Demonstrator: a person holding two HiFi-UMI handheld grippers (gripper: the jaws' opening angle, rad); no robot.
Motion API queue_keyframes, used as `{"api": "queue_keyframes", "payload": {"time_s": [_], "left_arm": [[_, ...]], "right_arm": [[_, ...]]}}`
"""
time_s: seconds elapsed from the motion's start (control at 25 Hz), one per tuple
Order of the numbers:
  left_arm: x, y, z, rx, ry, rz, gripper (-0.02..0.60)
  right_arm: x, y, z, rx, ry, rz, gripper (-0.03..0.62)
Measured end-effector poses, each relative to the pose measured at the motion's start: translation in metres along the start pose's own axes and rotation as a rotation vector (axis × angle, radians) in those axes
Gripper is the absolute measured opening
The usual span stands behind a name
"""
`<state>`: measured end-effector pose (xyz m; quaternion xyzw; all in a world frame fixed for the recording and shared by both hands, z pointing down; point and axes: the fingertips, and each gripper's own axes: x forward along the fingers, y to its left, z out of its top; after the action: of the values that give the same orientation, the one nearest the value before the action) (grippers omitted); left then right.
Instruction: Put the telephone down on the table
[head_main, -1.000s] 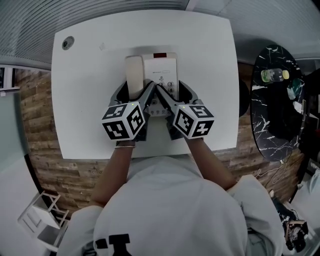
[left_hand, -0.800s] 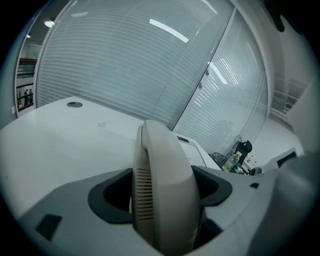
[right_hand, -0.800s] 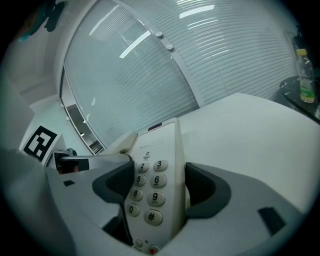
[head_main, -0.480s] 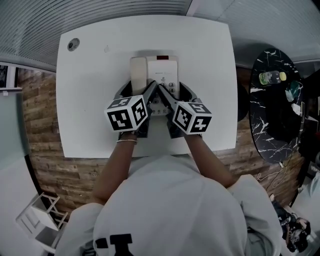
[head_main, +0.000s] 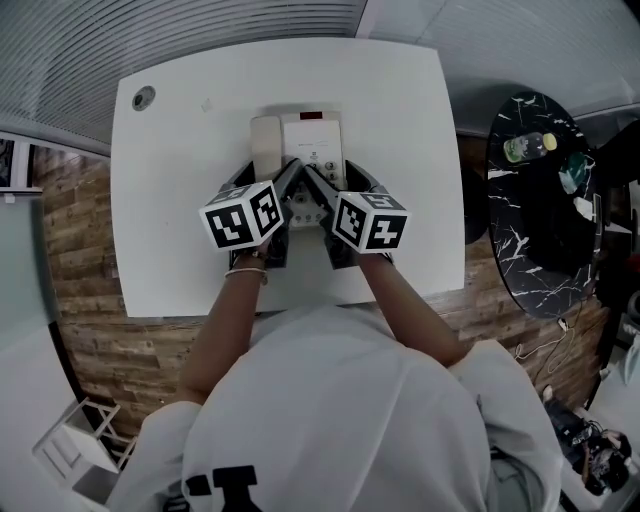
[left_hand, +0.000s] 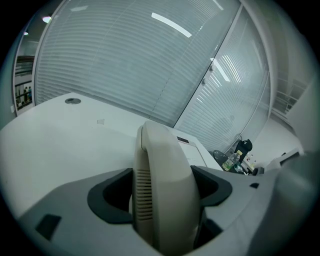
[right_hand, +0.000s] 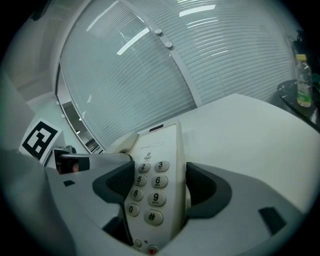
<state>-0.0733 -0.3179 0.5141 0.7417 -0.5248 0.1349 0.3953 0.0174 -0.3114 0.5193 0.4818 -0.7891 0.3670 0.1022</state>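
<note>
Cream telephone (head_main: 312, 145) is clamped by left claw (left_hand: 162, 200) at handset (left_hand: 161, 150), right claw (right_hand: 159, 192) at keypad (right_hand: 150, 182), apparently for level lowering onto worktop (head_main: 170, 210).

grey left tongs (left_hand: 162, 192) and right tongs (right_hand: 160, 187) with dark pads (left_hand: 112, 197), each bearing a black-and-white marker cube (head_main: 240, 215); white short-sleeved shirt (head_main: 340, 400) with black print (head_main: 225, 487); thin bracelet (head_main: 246, 272) on left wrist.
</note>
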Motion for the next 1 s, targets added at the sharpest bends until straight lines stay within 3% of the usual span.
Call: {"api": "queue_keyframes", "payload": {"time_s": [0.16, 0.28, 0.48, 0.68, 0.8, 1.0], "left_arm": [[-0.004, -0.003, 0.003, 0.110, -0.028, 0.057, 0.353], [-0.012, -0.007, 0.006, 0.193, -0.070, 0.081, 0.353], [-0.041, -0.029, 0.031, 0.267, -0.218, 0.043, 0.353], [-0.080, -0.056, 0.065, 0.343, -0.383, 0.011, 0.347], [-0.104, -0.074, 0.085, 0.371, -0.469, -0.014, 0.264], [-0.143, -0.100, 0.113, 0.403, -0.594, -0.057, 0.155]], "right_arm": [[-0.003, 0.001, 0.006, -0.130, -0.014, -0.026, 0.334], [-0.010, 0.001, 0.012, -0.162, -0.049, -0.044, 0.334], [-0.036, 0.009, 0.041, -0.216, -0.176, -0.055, 0.334], [-0.070, 0.043, 0.083, -0.315, -0.328, -0.029, 0.324], [-0.093, 0.069, 0.105, -0.344, -0.424, 0.004, 0.243], [-0.129, 0.111, 0.138, -0.405, -0.566, 0.061, 0.184]]}}
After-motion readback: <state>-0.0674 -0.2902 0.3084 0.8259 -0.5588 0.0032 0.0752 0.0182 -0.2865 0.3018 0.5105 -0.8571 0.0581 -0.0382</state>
